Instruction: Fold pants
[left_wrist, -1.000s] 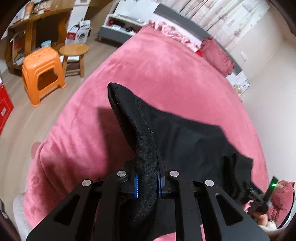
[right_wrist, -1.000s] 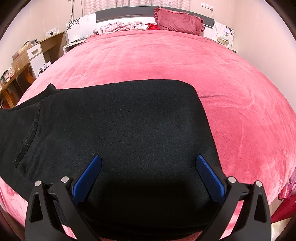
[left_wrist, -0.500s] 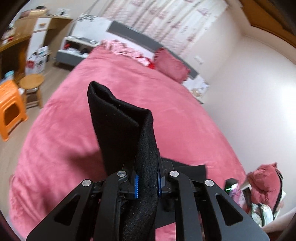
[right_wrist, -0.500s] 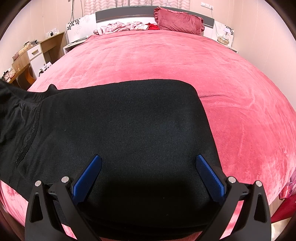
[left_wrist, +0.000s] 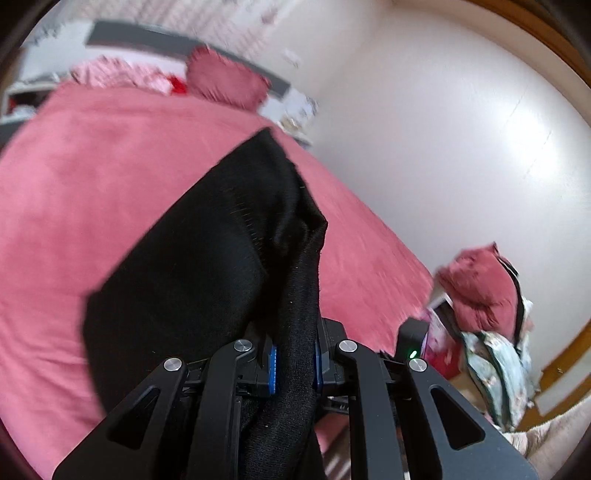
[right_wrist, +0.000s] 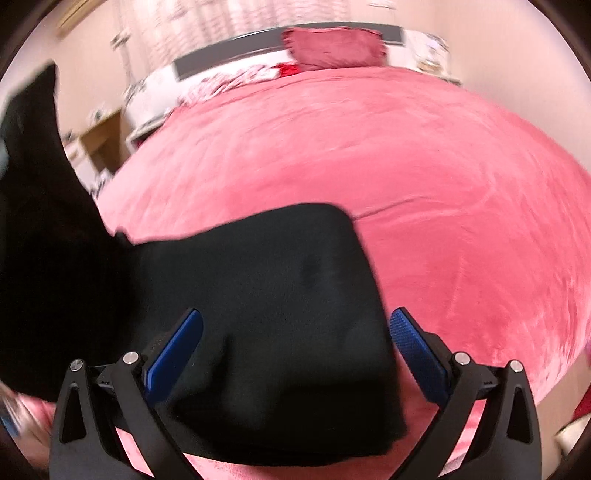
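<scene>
Black pants (right_wrist: 266, 295) lie partly folded on the pink bed (right_wrist: 424, 184). My left gripper (left_wrist: 294, 363) is shut on a bunched edge of the black pants (left_wrist: 207, 258) and holds that end lifted above the bed (left_wrist: 74, 177). In the right wrist view the lifted end rises as a dark flap at the far left. My right gripper (right_wrist: 295, 343) is open, its blue pads (right_wrist: 173, 354) standing wide apart over the flat part of the pants, with nothing gripped.
A dark pink pillow (right_wrist: 332, 46) and crumpled bedding (left_wrist: 118, 74) lie at the headboard. A wooden desk (right_wrist: 99, 144) stands left of the bed. A bag with a pink bundle (left_wrist: 484, 291) sits on the floor at the right, by the pale wall (left_wrist: 443, 129).
My left gripper has swung up and to the right with the pants' end, turning from the stools toward the wall. The lifted cloth now rises at the left of the right wrist view, which has tilted.
</scene>
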